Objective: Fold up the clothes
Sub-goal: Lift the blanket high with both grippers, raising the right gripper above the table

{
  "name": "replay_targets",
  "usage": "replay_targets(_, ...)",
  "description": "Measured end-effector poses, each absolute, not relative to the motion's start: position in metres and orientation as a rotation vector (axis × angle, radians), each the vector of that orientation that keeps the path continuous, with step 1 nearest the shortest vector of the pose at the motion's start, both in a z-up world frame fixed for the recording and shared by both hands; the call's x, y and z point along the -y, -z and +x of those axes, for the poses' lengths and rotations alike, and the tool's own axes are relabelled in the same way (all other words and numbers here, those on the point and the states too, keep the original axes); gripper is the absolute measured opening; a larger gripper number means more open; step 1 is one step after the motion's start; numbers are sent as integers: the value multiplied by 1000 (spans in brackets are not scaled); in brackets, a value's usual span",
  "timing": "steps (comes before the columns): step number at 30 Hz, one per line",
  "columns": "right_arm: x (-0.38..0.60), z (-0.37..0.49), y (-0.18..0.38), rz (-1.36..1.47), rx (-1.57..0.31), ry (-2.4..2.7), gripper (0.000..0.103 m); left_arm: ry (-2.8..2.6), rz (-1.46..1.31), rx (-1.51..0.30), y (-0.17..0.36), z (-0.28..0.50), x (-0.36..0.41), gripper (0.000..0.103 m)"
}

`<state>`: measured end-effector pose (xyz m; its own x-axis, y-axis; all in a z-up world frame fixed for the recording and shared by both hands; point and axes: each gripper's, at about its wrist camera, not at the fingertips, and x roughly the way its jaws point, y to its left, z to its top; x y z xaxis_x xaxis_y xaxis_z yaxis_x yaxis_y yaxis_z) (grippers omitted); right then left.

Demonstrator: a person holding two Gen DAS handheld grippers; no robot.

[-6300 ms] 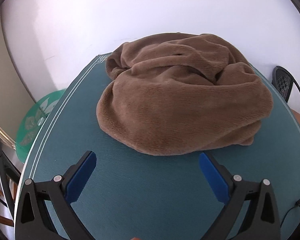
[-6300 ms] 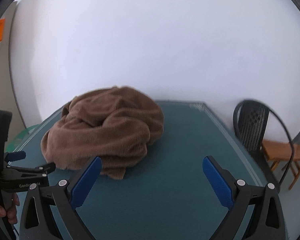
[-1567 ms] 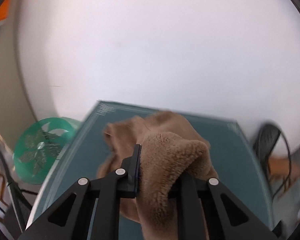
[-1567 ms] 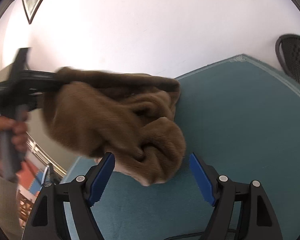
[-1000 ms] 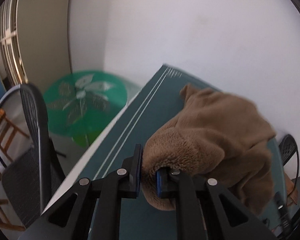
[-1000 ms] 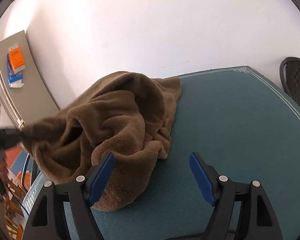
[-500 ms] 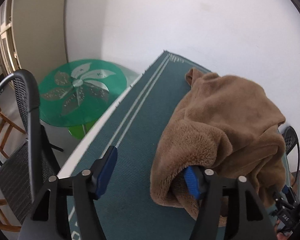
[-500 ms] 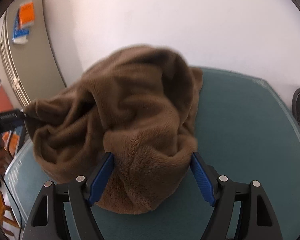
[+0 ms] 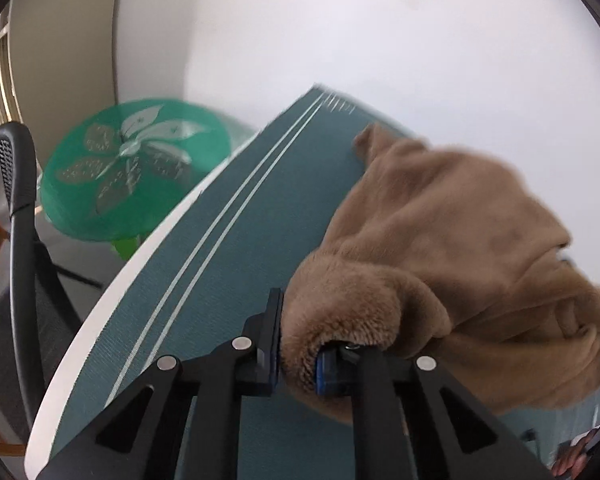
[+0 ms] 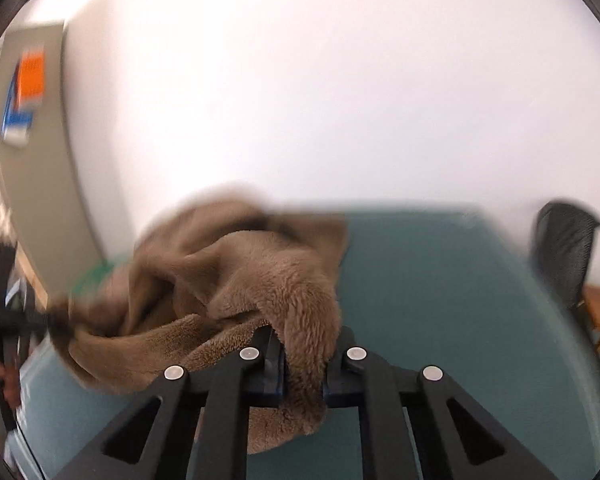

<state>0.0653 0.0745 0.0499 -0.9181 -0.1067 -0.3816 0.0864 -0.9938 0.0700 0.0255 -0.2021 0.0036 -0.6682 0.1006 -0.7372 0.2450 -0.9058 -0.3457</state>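
Left wrist view: the left gripper [image 9: 297, 356] pinches a thick roll of the brown fleece [image 9: 452, 240], jaws pressed into the pile. The right gripper [image 10: 303, 364] likewise clamps another edge of it. Between them the fleece hangs bunched and creased over the green table [image 9: 227, 248]. No fold is made yet, I judge; spreading it flat comes first, then every fold.
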Motion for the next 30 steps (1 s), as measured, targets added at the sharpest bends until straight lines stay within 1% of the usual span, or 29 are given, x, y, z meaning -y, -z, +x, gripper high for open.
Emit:
replay_targets(2, -86, 85, -79, 423, 89, 3056, 12, 2805, 1186, -684, -22, 37, 194, 15)
replay_targets(5, -94, 115, -108, 225, 84, 3106, 12, 2913, 1158, -595, -41, 54, 170, 15)
replay_targets(6, -95, 126, -115, 163, 77, 3118, 12, 2935, 1170, -565, -41, 59, 163, 17)
replay_targets(7, -96, 134, -119, 122, 60, 3132, 12, 2942, 1192, -542, -38, 62, 157, 21)
replay_targets(8, -96, 141, -120, 95, 40, 3148, 12, 2939, 1223, -523, -33, 64, 153, 38)
replay_targets(9, -97, 144, -116, 104, 26, 3157, 12, 2930, 1269, -502, -24, 65, 149, 58)
replay_targets(10, -98, 146, -111, 120, 14, 3166, 12, 2920, 1312, -486, -15, 65, 145, 66)
replay_targets(11, -99, 149, -107, 136, 1, 3174, 12, 2907, 1355, -480, -5, 64, 142, 71)
replay_targets(14, -101, 137, -89, 247, 29, 3170, 12, 2858, 1495, -481, 20, 55, 131, 71)
replay_targets(17, -109, 132, -79, 297, 61, 3176, 12, 2842, 1560, -413, 30, 46, 116, 72)
replay_targets(20, -113, 137, -78, 293, 47, 3183, 12, 2865, 1608, -326, 29, 36, 96, 78)
replay_targets(22, -113, 138, -77, 293, 38, 3183, 12, 2863, 1607, -248, 31, 30, 81, 78)
replay_targets(23, -112, 138, -76, 298, 39, 3182, 12, 2866, 1603, -224, 31, 28, 76, 69)
replay_targets(24, -113, 138, -74, 303, 44, 3184, 12, 2872, 1610, -237, 30, 25, 73, 34)
replay_targets(25, -114, 138, -72, 300, 42, 3191, 12, 2879, 1623, -268, 27, 22, 70, 16)
replay_targets(26, -114, 139, -71, 296, 39, 3198, 12, 2898, 1587, -307, 18, 22, 72, 13)
replay_targets(28, -127, 146, -83, 230, 35, 3257, 12, 2948, 1453, -396, -9, 23, 80, 13)
replay_targets(30, -139, 155, -98, 147, 44, 3316, 12, 3021, 1268, -501, -48, 31, 92, 13)
